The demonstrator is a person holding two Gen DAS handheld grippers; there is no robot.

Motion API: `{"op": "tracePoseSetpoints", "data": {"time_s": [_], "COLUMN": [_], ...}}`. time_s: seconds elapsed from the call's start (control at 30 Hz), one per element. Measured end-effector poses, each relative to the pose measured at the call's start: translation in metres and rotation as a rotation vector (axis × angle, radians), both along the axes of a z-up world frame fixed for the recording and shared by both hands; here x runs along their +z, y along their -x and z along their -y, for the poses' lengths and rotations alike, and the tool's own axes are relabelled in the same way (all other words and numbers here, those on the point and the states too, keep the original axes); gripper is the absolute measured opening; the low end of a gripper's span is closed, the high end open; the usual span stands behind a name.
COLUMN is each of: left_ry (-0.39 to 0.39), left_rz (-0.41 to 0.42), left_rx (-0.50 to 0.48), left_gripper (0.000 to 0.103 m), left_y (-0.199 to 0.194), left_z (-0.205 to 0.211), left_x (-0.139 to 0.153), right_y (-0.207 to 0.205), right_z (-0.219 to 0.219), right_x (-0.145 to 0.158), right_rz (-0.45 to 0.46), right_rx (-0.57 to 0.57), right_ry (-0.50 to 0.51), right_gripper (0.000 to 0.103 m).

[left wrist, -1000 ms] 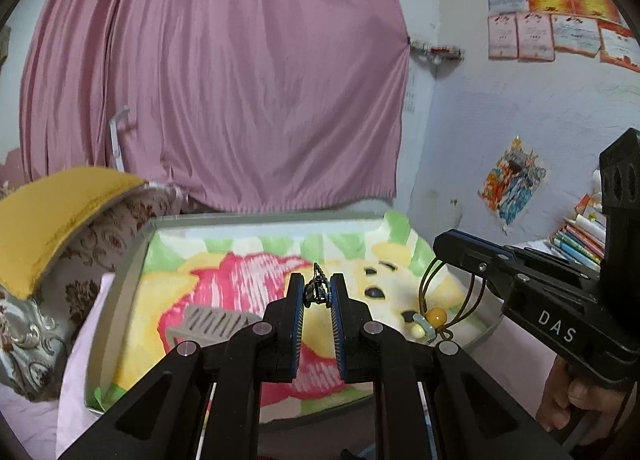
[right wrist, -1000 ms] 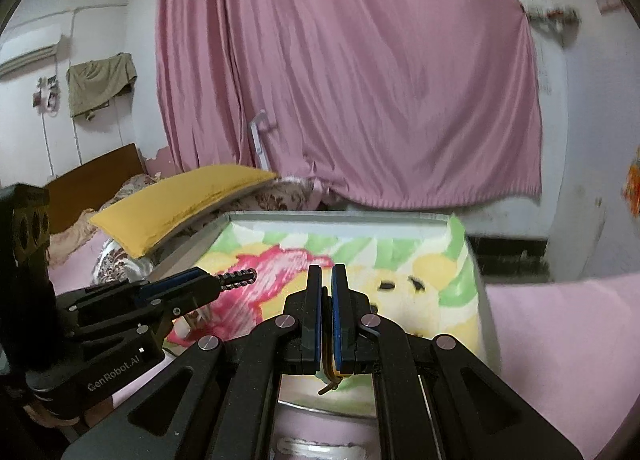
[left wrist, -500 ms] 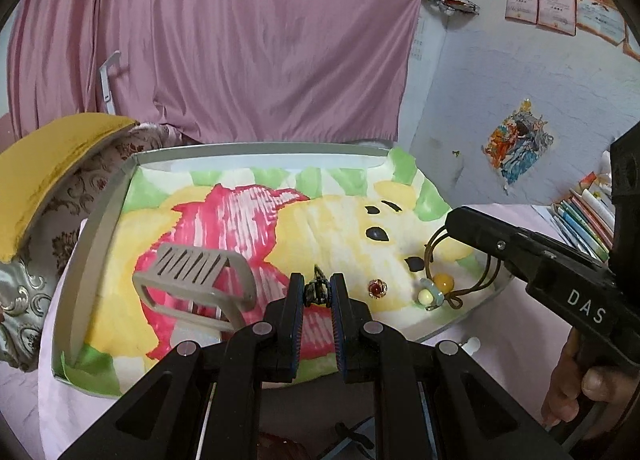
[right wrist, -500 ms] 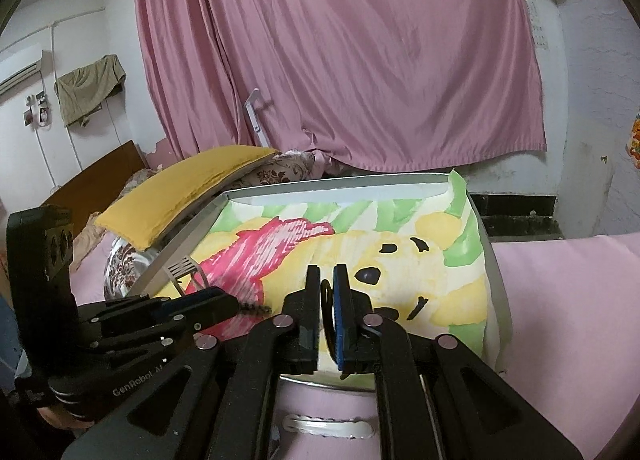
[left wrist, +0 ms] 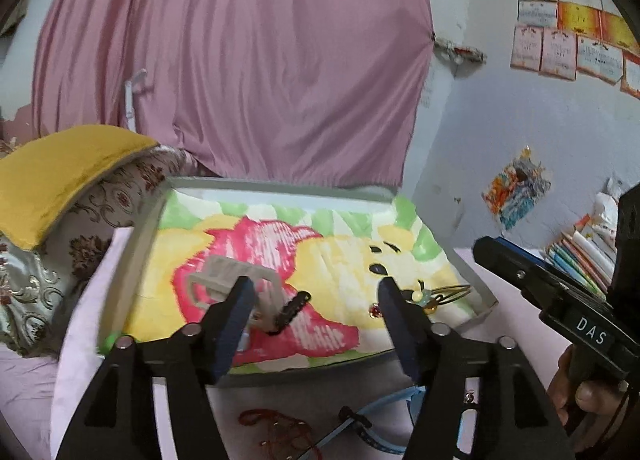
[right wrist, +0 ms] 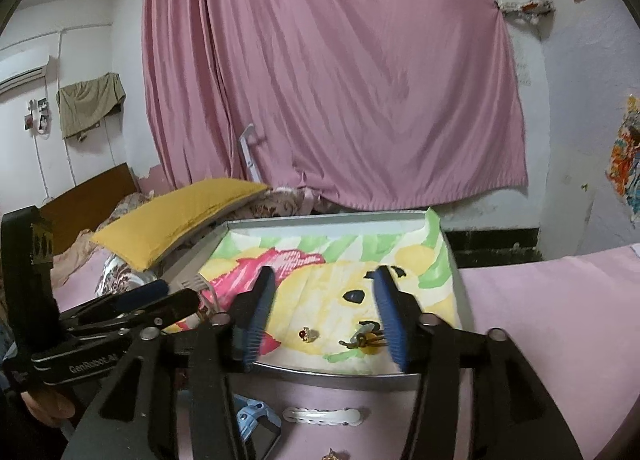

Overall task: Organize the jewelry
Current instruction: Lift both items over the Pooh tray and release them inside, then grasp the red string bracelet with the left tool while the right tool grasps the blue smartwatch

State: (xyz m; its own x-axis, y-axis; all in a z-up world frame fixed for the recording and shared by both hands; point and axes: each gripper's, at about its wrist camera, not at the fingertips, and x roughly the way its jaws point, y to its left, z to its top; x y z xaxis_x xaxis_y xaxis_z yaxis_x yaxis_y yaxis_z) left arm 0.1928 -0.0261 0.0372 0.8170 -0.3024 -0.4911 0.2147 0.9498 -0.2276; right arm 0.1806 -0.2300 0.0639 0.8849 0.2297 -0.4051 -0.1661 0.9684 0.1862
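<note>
Both my hand-held grippers, left (left wrist: 312, 292) and right (right wrist: 324, 280), are opening, empty, over the tray (right wrist: 360, 374). On it: black clip (left wrist: 292, 310), grey comb (left wrist: 228, 274), red stud (right wrist: 308, 335), beaded bangle (right wrist: 366, 338).

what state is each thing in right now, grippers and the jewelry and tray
left gripper: jaws opening, nothing between them
right gripper: jaws opening, nothing gripped
black hair clip: lying loose in the tray
tray: flat on the bed, lined with a cartoon cloth
bead hair tie: resting in the tray
white barrette: outside the tray
</note>
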Motion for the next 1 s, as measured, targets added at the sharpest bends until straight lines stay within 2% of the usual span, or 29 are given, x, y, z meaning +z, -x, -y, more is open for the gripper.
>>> {"op": "tracePoseSetpoints", "data": {"time_s": [0.1,0.17,0.27,0.43,0.67,1.0], "left_ry": [0.002,0.000,0.013,0.011,-0.007,-0.019], "left_rz": [0.025,0.047,0.074,0.095,0.083,-0.027], "left_rx": [0.033,0.064,0.106,0.151,0.165,0.130], "left_gripper": [0.075,0.087,0.099,0.102,0.102,0.102], "left_y": [0.009,0.017,0.027,0.043,0.062,0.069], "left_z": [-0.007,-0.013,-0.023,-0.036,-0.049,-0.057], "left_x": [0.004,0.007,0.010,0.013,0.010,-0.010], "right_y": [0.012,0.018,0.032,0.046,0.056,0.054], "right_z": [-0.001,-0.002,-0.004,-0.009,-0.014,-0.022], "right_x": [0.003,0.004,0.004,0.003,-0.007,-0.021], "right_rz": [0.028,0.037,0.062,0.078,0.051,-0.052], "right_rx": [-0.014,-0.025,-0.036,-0.044,-0.023,0.023], "right_ry": [0.007,0.016,0.025,0.034,0.044,0.083], "right_gripper": [0.063,0.075,0.092,0.099,0.100,0.100]}}
